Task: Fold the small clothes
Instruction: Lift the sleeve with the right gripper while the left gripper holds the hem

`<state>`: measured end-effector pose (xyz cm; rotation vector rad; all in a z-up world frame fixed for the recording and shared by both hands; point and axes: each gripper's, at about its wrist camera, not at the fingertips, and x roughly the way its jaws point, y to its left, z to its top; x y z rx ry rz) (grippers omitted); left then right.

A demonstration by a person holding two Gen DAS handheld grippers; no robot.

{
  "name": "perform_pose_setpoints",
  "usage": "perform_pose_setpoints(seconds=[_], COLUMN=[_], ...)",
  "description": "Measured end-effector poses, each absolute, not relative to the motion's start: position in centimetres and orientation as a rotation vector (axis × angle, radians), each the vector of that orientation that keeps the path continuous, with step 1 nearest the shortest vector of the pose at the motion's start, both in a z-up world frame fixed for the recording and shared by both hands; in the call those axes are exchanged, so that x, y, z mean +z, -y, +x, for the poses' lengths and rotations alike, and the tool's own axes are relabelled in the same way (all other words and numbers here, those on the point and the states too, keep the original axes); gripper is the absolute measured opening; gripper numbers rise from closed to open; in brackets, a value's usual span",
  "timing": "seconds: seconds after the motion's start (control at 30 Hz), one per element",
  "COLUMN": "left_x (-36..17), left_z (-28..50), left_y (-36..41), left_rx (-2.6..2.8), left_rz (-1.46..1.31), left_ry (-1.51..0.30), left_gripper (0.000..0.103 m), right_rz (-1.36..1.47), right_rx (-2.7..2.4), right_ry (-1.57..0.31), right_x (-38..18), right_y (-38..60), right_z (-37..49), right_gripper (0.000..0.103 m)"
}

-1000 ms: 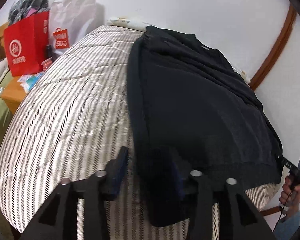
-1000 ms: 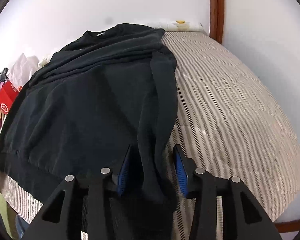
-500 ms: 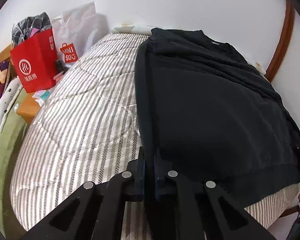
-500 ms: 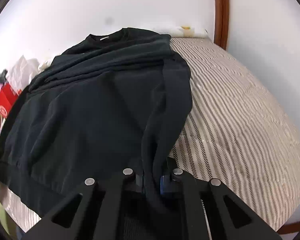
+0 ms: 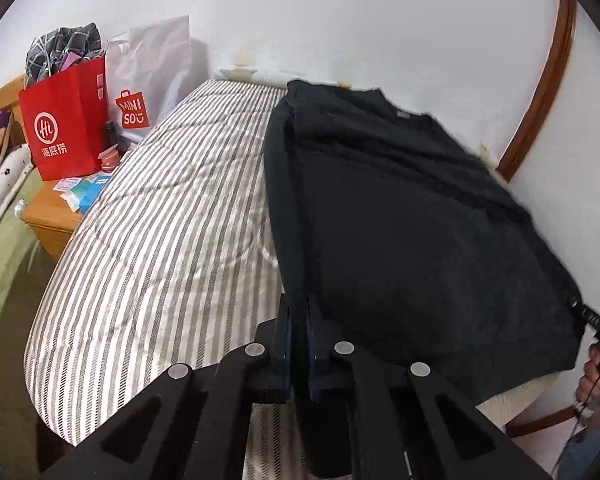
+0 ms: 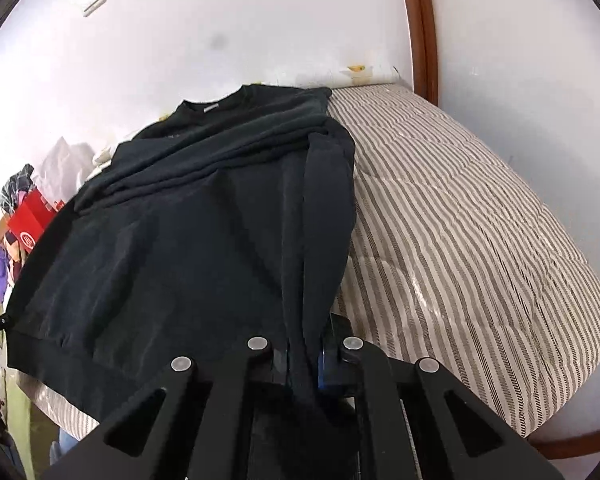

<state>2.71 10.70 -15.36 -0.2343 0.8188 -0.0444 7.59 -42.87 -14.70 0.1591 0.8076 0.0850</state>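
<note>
Garment: black sweatshirt (image 5: pixel 412 232), long-sleeved, spread flat on the bed, collar toward the far wall, ribbed hem toward the near edge, hanging a little over it.
Bed: striped mattress (image 5: pixel 160 248), grey and off-white; bare stripes to the left of the sweatshirt in the left wrist view, bare to its right in the right wrist view.
Left tongs (image 5: pixel 298 344): closed, pads pressed on the sweatshirt's left sleeve (image 5: pixel 290 216), a narrow band of black cloth running up between them toward the shoulder; cuff end hangs dark below the fingers.
Right tongs (image 6: pixel 302 360): closed on the right sleeve (image 6: pixel 324 216), which lies along the garment's edge and bunches into folds where the pads pinch it.
Sleeves: both run straight down the sides of the body, each ending in its tongs at the near edge of the bed.
Hand: a person's hand (image 5: pixel 598 372) at the far right of the left wrist view, wrapped around a dark handle beside the hem corner.
Bedside: red paper bag (image 5: pixel 66 120) stuffed with checked cloth, white shopping bag (image 5: pixel 152 68) behind it, both on a wooden nightstand (image 5: pixel 48 216) left of the bed, with small packets just beside the red bag.
Wall: white, with a brown wooden frame (image 6: pixel 422 28) at the bed's far right corner.
</note>
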Motion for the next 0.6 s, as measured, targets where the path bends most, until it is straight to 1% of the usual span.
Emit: perform_pose_setpoints(seconds=[0.37, 0.6], left_x=[-10.3, -7.8], left_z=[4.8, 8.4], left_y=[-10.5, -11.7], left_rx=[-0.076, -0.071], left_rz=[-0.271, -0.302], left_ry=[-0.693, -0.639], left_gripper=[0.006, 0.006], right_rz=[0.209, 0.256], right_rx=[0.114, 0.122], right_ry=[-0.689, -0.651], right_x=[-9.5, -7.3], right_y=[43.1, 44.0], right_z=[10.2, 13.3], right_gripper=[0.007, 0.007])
